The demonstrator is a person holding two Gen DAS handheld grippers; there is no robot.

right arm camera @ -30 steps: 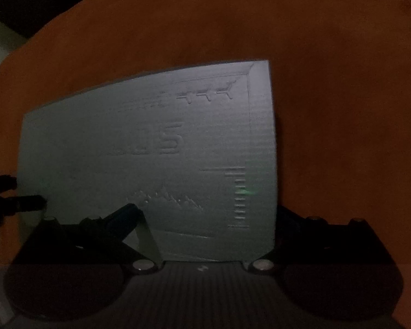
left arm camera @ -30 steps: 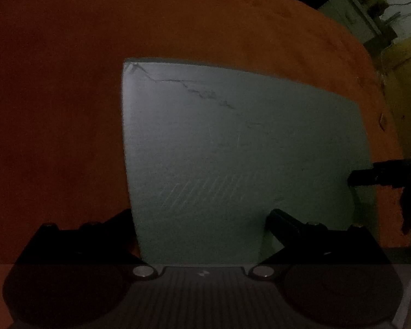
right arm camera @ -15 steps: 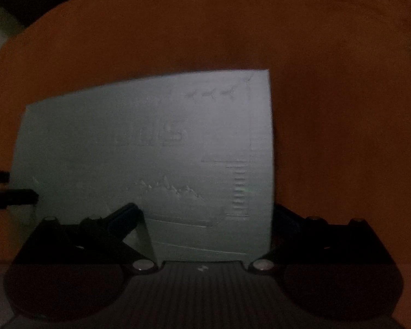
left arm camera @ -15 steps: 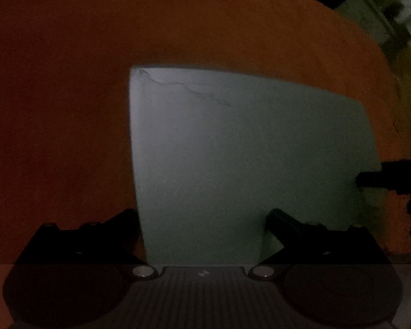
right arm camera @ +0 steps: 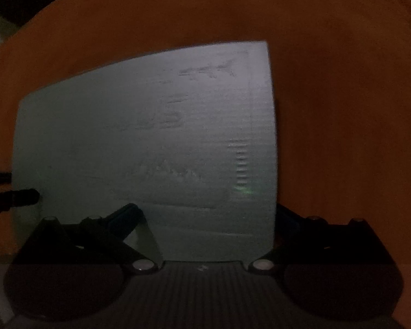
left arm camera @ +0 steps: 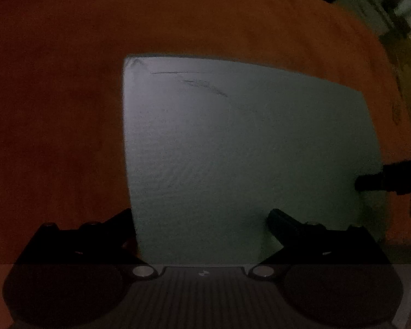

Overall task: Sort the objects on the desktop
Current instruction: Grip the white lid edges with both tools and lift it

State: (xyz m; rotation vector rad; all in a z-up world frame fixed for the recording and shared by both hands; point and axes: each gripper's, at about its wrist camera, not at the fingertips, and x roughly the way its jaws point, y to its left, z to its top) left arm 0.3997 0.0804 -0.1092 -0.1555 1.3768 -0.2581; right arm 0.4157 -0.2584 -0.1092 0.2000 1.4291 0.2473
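1. Orange cloth surface (left arm camera: 54, 96) fills both views; dim light, dark room edge at upper right of the left wrist view.
2. Left gripper (left arm camera: 200, 213): jaws spread wide. Right-hand finger lies over the pale sheet (left arm camera: 246, 150); left-hand finger sits just past the sheet's left edge, tip hidden behind it. No pinch visible; actual contact cannot be told.
3. Right gripper (right arm camera: 205, 208): jaws likewise spread wide, mirrored. Left-hand finger over the sheet, right-hand finger beyond the sheet's right edge, partly hidden.
4. Sheet centred in both frames, flanked by the two grippers at opposite edges. Embossed marks readable only faintly in the right wrist view, smeared by motion.
5. Change over the last second: sheet's far edge higher in the right wrist frame, and its far corner shifted a little in the left wrist view. Surface detail blurrier than before. Finger positions against the sheet unchanged.
6. Reading: both tools travelling together relative to the sheet, probably squaring up to it. Sorting of the sheet judged barely begun. Next move likely needs the jaws closed on its edges.
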